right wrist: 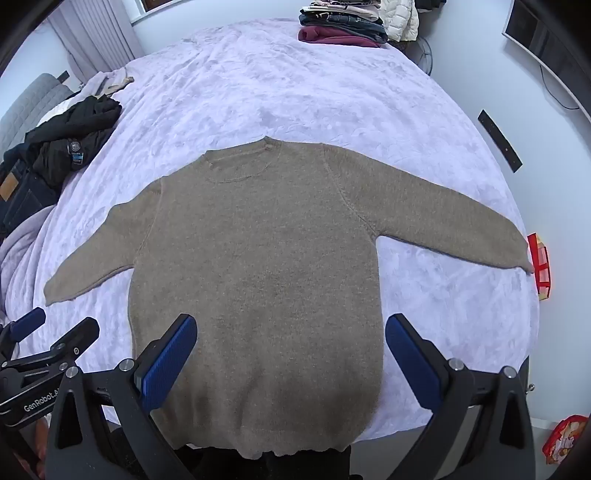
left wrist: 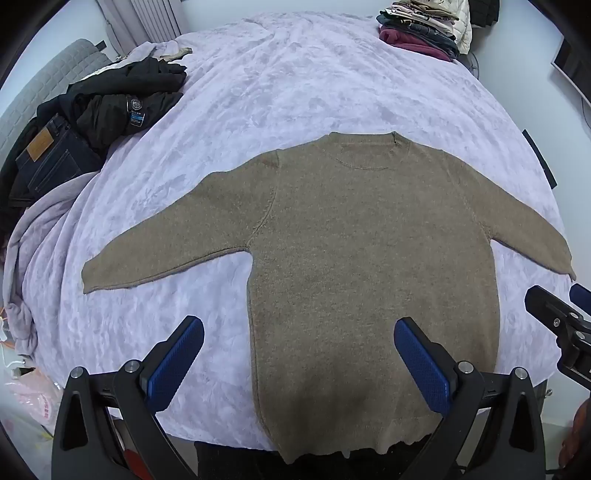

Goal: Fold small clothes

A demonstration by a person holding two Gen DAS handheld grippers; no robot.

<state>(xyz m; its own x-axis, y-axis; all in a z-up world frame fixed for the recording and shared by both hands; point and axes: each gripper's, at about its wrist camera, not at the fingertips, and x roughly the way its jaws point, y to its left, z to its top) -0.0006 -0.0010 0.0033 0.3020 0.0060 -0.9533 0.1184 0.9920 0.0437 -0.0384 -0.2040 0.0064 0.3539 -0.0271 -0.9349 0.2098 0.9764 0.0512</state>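
Note:
A small brown knit sweater (left wrist: 362,251) lies flat on the lavender bedspread (left wrist: 258,92), collar away from me, both sleeves spread out, hem hanging over the near edge. It also shows in the right wrist view (right wrist: 258,266). My left gripper (left wrist: 299,332) is open and empty, hovering above the sweater's lower left side. My right gripper (right wrist: 290,332) is open and empty above the lower right side. The right gripper shows at the right edge of the left wrist view (left wrist: 557,317); the left gripper shows at the left edge of the right wrist view (right wrist: 40,347).
A heap of black clothes and jeans (left wrist: 96,110) lies at the bed's left edge. A stack of folded clothes (left wrist: 421,29) sits at the far right corner, also in the right wrist view (right wrist: 343,26). A red box (right wrist: 541,262) stands by the bed's right edge.

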